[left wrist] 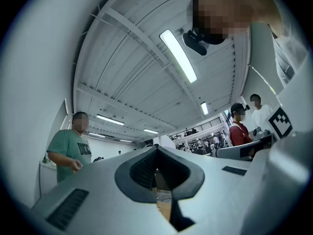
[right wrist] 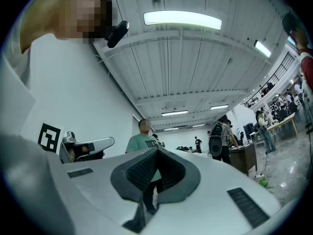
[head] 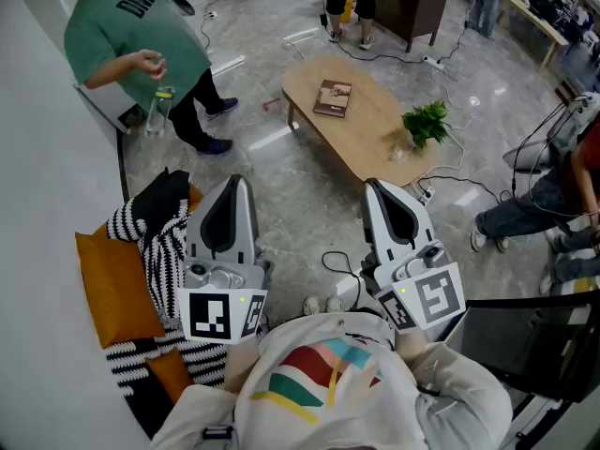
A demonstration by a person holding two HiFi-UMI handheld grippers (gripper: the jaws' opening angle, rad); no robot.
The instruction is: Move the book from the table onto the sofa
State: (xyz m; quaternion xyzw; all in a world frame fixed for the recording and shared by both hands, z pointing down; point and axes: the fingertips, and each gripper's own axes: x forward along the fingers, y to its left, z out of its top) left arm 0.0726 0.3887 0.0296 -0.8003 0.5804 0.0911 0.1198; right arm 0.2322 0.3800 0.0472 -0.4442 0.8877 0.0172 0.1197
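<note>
The brown book (head: 333, 98) lies flat on the oval wooden table (head: 370, 134), towards its far end. Both grippers are held close to the person's chest, well short of the table. My left gripper (head: 236, 184) has its jaws together with nothing between them, and in the left gripper view the left gripper (left wrist: 157, 148) points up at the ceiling. My right gripper (head: 373, 187) is likewise shut and empty; in the right gripper view the right gripper (right wrist: 157, 151) aims across the room. The sofa's orange cushion (head: 112, 289) lies at the lower left.
A black-and-white striped blanket (head: 159, 242) and a dark garment lie on the sofa. A small green plant (head: 427, 122) stands on the table's near end. A person in a green shirt (head: 131, 36) stands at the upper left. Cables (head: 441, 190) trail over the floor; other people sit at the right.
</note>
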